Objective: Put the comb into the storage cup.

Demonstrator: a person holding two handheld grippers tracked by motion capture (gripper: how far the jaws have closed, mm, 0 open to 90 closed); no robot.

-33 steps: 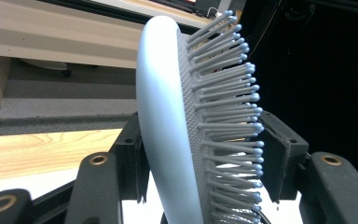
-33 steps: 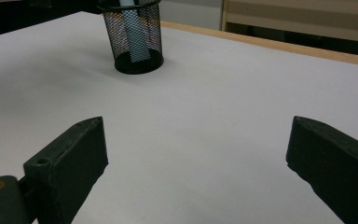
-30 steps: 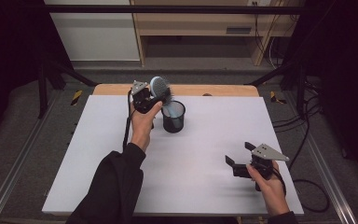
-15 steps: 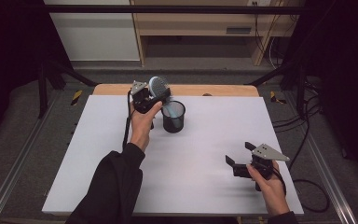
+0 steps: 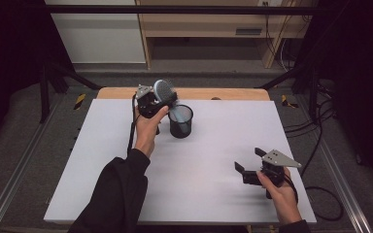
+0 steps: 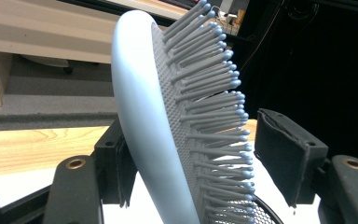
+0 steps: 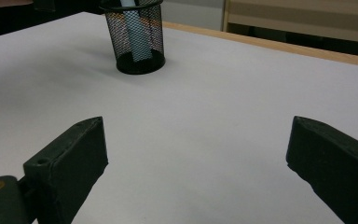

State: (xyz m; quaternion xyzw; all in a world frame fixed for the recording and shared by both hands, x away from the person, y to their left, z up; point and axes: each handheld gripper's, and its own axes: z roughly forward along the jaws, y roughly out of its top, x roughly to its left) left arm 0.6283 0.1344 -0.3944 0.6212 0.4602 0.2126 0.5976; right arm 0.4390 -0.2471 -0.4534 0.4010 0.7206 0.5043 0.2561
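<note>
Left gripper (image 5: 161,103) at far edge of table (image 5: 213,160), jaws spread around hairbrush (image 6: 168,116): one jaw against its back, other clear of bristles. Brush handle down inside mesh cup (image 5: 180,121). Right gripper (image 5: 252,167) near front right, jaws wide apart, holding nothing.

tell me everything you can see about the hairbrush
The pale blue plastic hairbrush has an oval head with a smooth rounded back and a grey dotted pad set with rows of grey ball-tipped bristles. It stands nearly upright, handle down inside the black wire-mesh cup near the far edge of the white table, head rising above the rim. The left gripper has its jaws on either side of the head; a firm clamp cannot be confirmed.
</note>
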